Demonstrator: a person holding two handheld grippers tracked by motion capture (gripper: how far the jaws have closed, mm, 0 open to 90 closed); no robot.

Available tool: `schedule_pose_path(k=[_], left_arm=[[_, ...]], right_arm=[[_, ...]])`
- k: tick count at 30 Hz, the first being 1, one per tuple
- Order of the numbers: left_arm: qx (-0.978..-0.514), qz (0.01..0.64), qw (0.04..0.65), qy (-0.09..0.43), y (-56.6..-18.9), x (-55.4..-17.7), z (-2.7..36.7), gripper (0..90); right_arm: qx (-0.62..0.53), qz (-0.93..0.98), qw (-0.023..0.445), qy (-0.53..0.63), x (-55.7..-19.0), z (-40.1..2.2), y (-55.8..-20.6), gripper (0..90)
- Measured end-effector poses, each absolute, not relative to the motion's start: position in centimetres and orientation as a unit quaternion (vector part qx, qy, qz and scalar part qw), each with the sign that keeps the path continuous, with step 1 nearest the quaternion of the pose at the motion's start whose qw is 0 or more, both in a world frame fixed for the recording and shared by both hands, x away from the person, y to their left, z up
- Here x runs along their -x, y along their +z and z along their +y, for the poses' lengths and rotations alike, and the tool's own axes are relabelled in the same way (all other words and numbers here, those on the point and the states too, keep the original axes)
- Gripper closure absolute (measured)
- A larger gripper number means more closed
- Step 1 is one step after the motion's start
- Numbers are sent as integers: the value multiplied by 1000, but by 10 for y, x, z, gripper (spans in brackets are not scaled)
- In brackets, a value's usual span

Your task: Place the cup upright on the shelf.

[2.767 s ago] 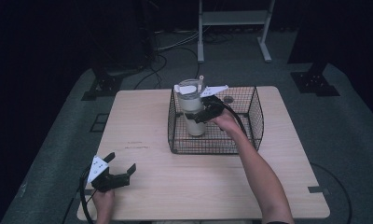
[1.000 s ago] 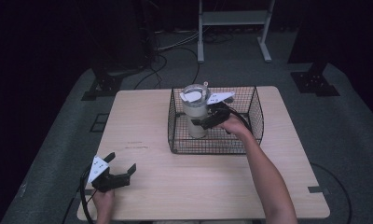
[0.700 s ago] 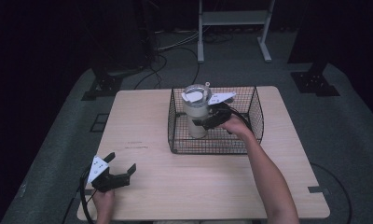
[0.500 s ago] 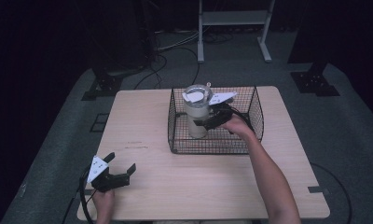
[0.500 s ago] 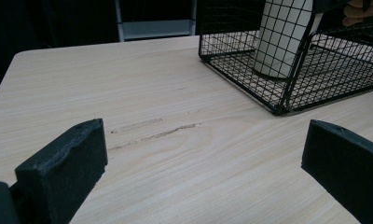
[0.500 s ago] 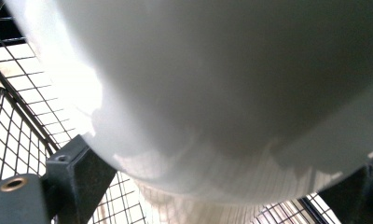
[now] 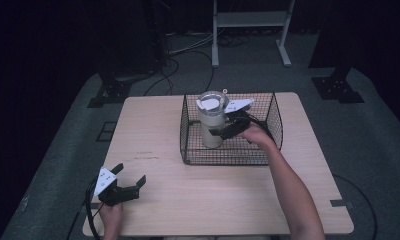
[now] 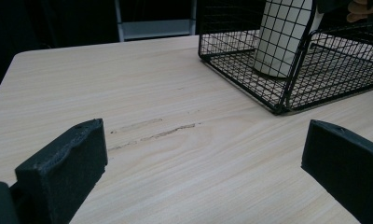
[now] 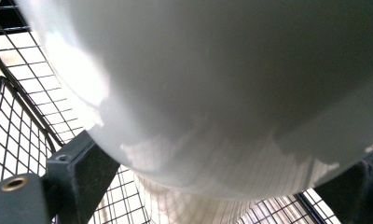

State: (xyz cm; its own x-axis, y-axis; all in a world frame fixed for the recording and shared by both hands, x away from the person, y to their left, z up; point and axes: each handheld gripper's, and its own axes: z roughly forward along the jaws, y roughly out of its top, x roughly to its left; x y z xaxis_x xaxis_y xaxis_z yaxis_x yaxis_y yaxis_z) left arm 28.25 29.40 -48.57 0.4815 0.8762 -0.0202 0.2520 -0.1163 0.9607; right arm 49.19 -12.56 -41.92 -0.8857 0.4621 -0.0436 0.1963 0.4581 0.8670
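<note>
the right gripper (image 7: 223,131) is reaching into the wire basket (image 7: 273,120) with its jaws clamped around the body of the cream tumbler (image 7: 211,125), which is standing upright in the basket's left half. the left gripper (image 7: 128,184) is idling near the table's (image 7: 158,120) front-left corner, jaws apart and holding nothing. to do this well, it is probably worth keeping the squeeze firm and lifting straight up, so the tumbler clears the wire rim without tipping.

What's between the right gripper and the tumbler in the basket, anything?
Nothing visible. The right gripper has reached over the wire basket rim, and its jaws sit on either side of the white tumbler, which stands upright inside the basket.
</note>
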Motion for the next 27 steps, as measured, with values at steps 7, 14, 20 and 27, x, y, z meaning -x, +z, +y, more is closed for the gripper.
schedule_pose_path(k=[7,14,20,27], left_arm=[[-683,413,523,299,-486,-283,294,0],[-684,412,523,299,-486,-283,294,0],[-684,410,523,299,-486,-282,294,0],[-683,410,524,300,-486,-281,294,0]], right_arm=[[-198,842,139,483,-490,-130,-416,85],[-202,841,139,482,-487,-137,-413,85],[-211,842,141,476,-482,-145,-410,85],[-220,844,133,471,-475,-151,-400,85]])
